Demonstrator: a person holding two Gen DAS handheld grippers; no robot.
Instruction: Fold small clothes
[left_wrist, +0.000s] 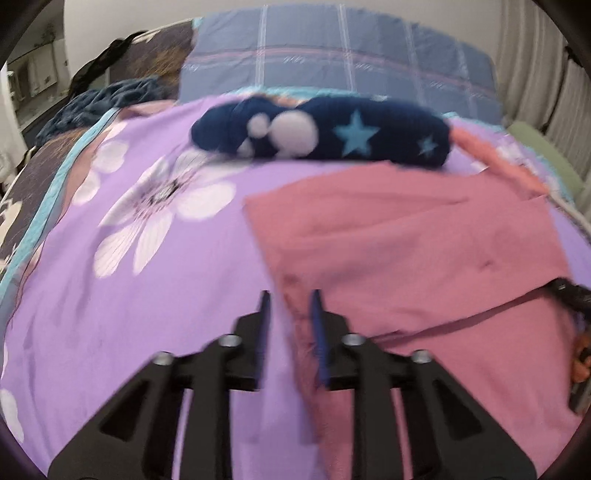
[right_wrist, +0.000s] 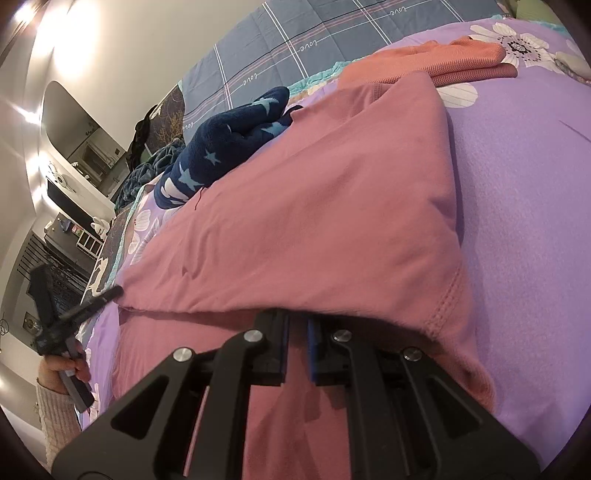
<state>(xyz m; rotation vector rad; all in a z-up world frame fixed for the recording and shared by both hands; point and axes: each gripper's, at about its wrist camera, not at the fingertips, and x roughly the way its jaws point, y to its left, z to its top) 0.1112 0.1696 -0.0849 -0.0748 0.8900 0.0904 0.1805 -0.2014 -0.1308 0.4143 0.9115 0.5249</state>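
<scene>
A pink garment (left_wrist: 406, 240) (right_wrist: 314, 221) lies on the purple flowered bedspread (left_wrist: 147, 258), with one layer folded over along a crease. My left gripper (left_wrist: 290, 306) hovers at its left edge, jaws apart, and the cloth's edge runs through the gap without the pads pressing on it. From the right wrist view, the left gripper (right_wrist: 115, 292) points at the garment's near-left corner, held by a hand. My right gripper (right_wrist: 298, 319) is shut on the pink garment; its tips are hidden under the folded layer. It shows at the right edge as the right gripper (left_wrist: 557, 288).
A navy garment with light blue stars (left_wrist: 321, 133) (right_wrist: 229, 147) lies bunched beyond the pink one. A folded salmon garment (right_wrist: 443, 62) (left_wrist: 498, 158) sits at the far right. A blue plaid quilt (left_wrist: 332, 55) covers the bed's head, and a dark teal blanket (left_wrist: 110, 99) is heaped at the left.
</scene>
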